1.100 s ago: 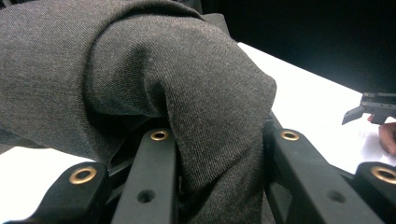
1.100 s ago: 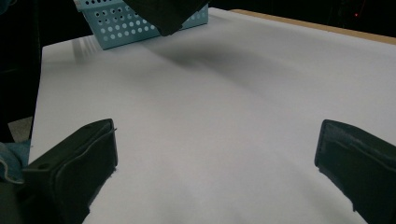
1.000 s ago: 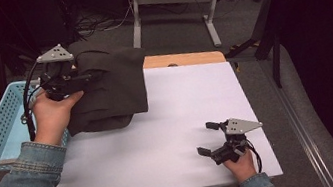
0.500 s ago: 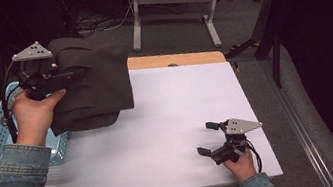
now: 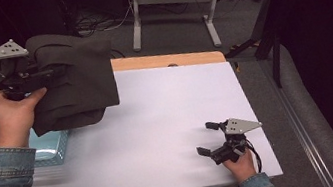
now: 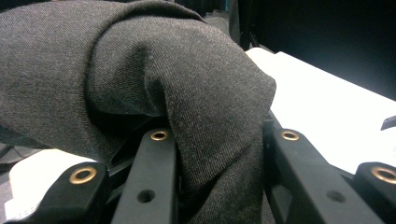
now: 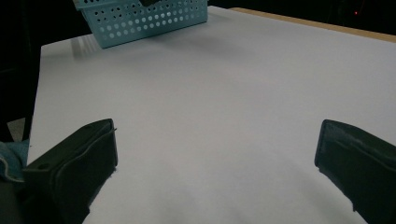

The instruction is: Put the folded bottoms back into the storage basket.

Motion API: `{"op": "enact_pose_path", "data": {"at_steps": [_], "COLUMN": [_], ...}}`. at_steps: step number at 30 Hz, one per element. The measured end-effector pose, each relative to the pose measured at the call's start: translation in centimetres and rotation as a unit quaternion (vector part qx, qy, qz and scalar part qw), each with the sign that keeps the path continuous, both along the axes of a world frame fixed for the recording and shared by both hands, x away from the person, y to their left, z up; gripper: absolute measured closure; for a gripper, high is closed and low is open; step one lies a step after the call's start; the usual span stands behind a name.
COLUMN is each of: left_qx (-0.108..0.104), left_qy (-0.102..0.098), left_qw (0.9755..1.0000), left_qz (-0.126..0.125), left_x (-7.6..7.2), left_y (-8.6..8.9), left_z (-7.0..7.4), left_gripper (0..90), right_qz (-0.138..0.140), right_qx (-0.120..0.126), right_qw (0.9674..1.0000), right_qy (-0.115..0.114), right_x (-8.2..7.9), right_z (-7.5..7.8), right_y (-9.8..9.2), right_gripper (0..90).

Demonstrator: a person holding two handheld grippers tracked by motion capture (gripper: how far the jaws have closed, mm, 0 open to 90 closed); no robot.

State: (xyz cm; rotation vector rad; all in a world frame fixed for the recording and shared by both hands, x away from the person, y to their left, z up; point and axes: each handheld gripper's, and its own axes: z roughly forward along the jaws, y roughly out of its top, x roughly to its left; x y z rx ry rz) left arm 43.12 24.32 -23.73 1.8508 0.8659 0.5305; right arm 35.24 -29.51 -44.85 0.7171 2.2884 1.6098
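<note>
Desk (image 5: 169, 123) first, since it's the biggest thing going: white top, wooden strip along the far edge, and most of it bare now. That's the change. A second ago the dark grey garment (image 5: 74, 85) was hanging over the left part of the white surface; since then my left hand has carried it out past the left edge and a bit higher, so it now hangs over the light blue basket (image 5: 49, 147) sitting at the desk's left side. My read is the carry is mostly done and what's left is lowering and letting go, assuming the basket is where it's headed.

Garment itself: thick woven stuff, charcoal with a slightly brownish tint, bunched into a loose folded bundle, with soft rolls over the top and a flat flap drooping toward the basket. From the left gripper view the cloth (image 6: 187, 116) bulges right over the jaws, with a fat fold wedged between them.

Left gripper (image 5: 25, 75): jaws pinching that fold of garment, part closed around the bulk.

Right gripper (image 5: 215, 139): parked near the front right corner of the desk, hasn't budged, jaws spread wide with nothing but white surface between them.
</note>
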Motion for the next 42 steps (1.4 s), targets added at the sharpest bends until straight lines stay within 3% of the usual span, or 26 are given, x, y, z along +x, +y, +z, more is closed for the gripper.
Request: {"op": "enact_pose_path", "data": {"at_steps": [24,32,42], "left_qx": [0.018,0.009,0.025], "left_qy": [-0.007,-0.001,0.011], "left_qw": [0.9992,0.9996,0.9994], "left_qz": [0.034,0.027,0.019], "left_x": [-1.3,-1.6,-1.9], "left_y": [5.1,7.4,9.4], "left_z": [0.0,-0.6,-1.3], "left_gripper": [72.5,72.4,72.3], "right_qz": [0.002,0.005,0.007], "right_qx": [0.0,-0.002,-0.003], "right_qw": [1.0,1.0,1.0], "right_qy": [0.0,0.001,0.003], "right_x": [0.0,0.0,0.1], "right_z": [0.0,0.0,-0.1], "right_y": [0.0,0.1,0.1], "right_gripper": [0.2,0.2,0.2]}}
